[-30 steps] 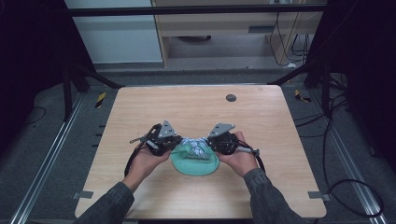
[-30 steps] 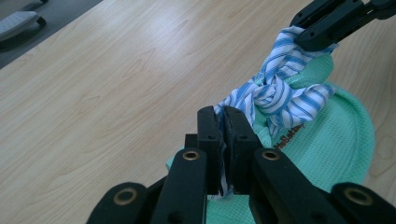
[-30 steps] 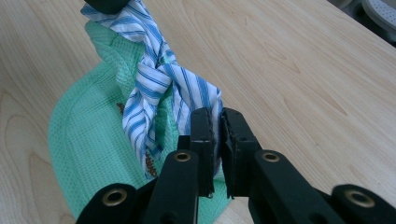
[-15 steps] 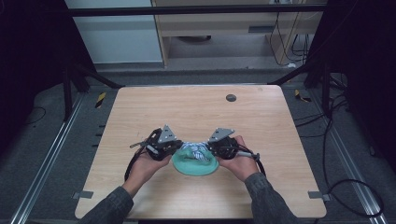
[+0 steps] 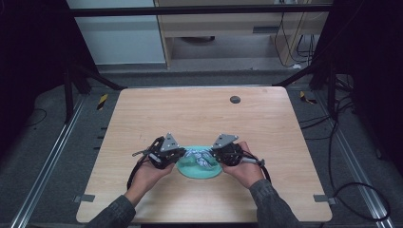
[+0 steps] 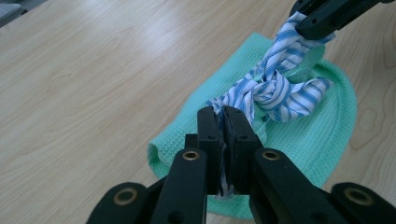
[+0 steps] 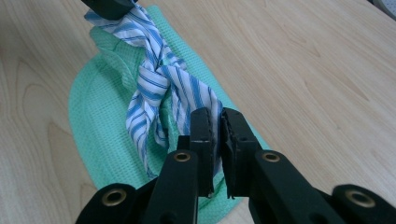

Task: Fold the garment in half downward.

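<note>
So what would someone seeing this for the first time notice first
The eye lands on the blue-and-white striped cloth, knotted in the middle and stretched between the two tools above a green waffle cloth at the near side of the wooden table. The left tool and the right tool are each clamped on one end of it.

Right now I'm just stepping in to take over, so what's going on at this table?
A person holds a gripper in each hand and is knotting a blue-striped cloth strip over a green cloth on the wooden table. The left gripper and the right gripper are each shut on one end, with the knot between them.
</note>
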The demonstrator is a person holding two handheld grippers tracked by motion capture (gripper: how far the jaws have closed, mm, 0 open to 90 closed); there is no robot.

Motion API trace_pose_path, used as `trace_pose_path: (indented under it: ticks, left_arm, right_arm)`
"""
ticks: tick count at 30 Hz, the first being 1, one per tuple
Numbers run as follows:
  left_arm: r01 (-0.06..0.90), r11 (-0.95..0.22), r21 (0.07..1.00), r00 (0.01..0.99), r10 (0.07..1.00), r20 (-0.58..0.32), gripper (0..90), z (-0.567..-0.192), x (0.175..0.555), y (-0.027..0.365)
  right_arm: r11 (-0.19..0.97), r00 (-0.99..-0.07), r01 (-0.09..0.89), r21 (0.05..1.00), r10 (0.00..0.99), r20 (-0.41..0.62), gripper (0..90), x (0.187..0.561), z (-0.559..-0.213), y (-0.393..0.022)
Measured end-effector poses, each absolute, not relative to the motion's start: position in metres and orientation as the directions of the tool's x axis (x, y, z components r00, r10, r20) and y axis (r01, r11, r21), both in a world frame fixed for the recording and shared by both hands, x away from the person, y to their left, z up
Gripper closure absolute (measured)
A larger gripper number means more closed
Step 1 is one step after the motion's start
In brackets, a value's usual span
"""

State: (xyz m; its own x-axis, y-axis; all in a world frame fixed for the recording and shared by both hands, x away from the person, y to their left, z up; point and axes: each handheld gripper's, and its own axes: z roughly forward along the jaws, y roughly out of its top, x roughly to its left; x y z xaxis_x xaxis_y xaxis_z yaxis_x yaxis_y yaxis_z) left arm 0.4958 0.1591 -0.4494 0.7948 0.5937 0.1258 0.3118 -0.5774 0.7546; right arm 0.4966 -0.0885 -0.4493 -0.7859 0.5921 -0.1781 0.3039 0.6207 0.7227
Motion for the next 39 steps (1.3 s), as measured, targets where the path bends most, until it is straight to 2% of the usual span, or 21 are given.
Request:
trace_pose_path:
  ticks: [22, 39]
  left_arm:
    - [0.310, -0.571, 0.760, 0.815, 0.571, 0.097, 86.0, -0.474, 0.468, 0.164]
    - [0.291, -0.583, 0.758, 0.832, 0.546, 0.101, 86.5, -0.487, 0.448, 0.165]
  right_arm:
    - [0.644, -0.811, 0.286, 0.710, 0.557, -0.179, 82.2, 0.465, -0.462, -0.090]
    - [0.652, -0.830, 0.282, 0.704, 0.534, -0.163, 84.7, 0.446, -0.473, -0.095]
